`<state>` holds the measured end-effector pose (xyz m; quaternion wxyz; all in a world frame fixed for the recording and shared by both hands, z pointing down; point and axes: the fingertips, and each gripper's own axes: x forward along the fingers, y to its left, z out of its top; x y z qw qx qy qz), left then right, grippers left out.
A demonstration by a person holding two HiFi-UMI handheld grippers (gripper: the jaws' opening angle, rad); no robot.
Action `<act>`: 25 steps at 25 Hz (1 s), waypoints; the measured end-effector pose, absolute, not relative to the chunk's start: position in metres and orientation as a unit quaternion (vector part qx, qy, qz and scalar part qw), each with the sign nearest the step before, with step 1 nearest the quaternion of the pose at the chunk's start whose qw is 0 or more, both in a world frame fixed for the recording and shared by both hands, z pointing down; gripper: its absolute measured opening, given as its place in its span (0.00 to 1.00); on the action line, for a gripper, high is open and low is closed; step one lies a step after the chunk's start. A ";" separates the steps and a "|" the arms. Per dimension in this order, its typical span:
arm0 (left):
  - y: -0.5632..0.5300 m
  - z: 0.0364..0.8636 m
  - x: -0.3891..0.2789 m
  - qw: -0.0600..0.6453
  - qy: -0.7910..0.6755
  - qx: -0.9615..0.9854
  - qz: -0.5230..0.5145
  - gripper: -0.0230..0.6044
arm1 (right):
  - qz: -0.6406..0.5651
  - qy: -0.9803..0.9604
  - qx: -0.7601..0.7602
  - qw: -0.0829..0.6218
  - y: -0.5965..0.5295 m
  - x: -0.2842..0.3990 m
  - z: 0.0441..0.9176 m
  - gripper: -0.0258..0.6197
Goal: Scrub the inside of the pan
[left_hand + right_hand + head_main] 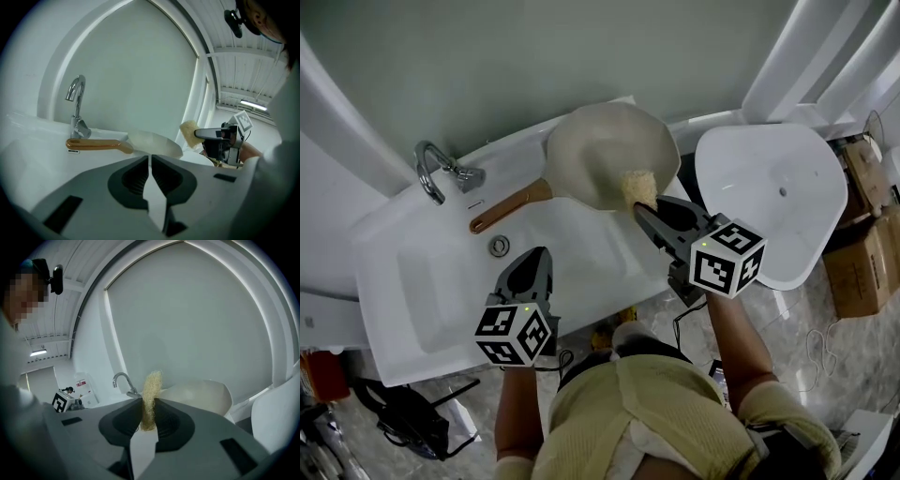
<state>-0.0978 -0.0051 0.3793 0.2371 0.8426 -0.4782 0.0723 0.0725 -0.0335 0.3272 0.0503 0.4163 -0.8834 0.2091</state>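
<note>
Cream-coloured pan [609,155] sits at upper centre of the head view, on the back edge of the white sink [422,281], with its inside facing up. Its brown wooden handle [511,206] runs toward the lower left over the sink and ends near the chrome faucet [431,171], which stands at the left of the frame. A round drain fitting [499,246] lies just below the handle's end.

Right gripper [641,210]: right of centre in the head view, pointing up-left at the pan. The right gripper view shows its jaws clenched on a yellowish fibrous scrubber [639,187], which is pinched upright between the pads with its upper part sticking out past the tips. In the head view the scrubber's free end lies over the pan's lower right rim. Whether it touches the pan surface cannot be told.

Left gripper [544,255]: lower centre-left of the head view, over the sink, below the handle and apart from it. The left gripper view shows its jaws pressed together with nothing between them. The pan and handle lie beyond the tips, in mid-frame.

A white rounded seat-like object [778,197] is just right of the pan, and cardboard boxes [861,267] stand at the right edge.
</note>
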 end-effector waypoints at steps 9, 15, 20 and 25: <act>-0.055 0.382 -0.069 0.247 -0.508 0.824 0.049 0.15 | 0.188 -0.902 0.380 0.083 -0.091 0.092 0.327 0.17; -0.080 0.387 -0.049 0.255 -0.527 0.809 0.055 0.15 | 0.174 -0.909 0.363 0.105 -0.124 0.107 0.331 0.17; -0.094 0.398 -0.046 0.278 -0.544 0.790 0.054 0.15 | 0.168 -0.913 0.353 0.116 -0.150 0.112 0.338 0.17; -0.101 0.401 -0.042 0.289 -0.546 0.784 0.059 0.15 | 0.165 -0.916 0.346 0.116 -0.169 0.109 0.340 0.17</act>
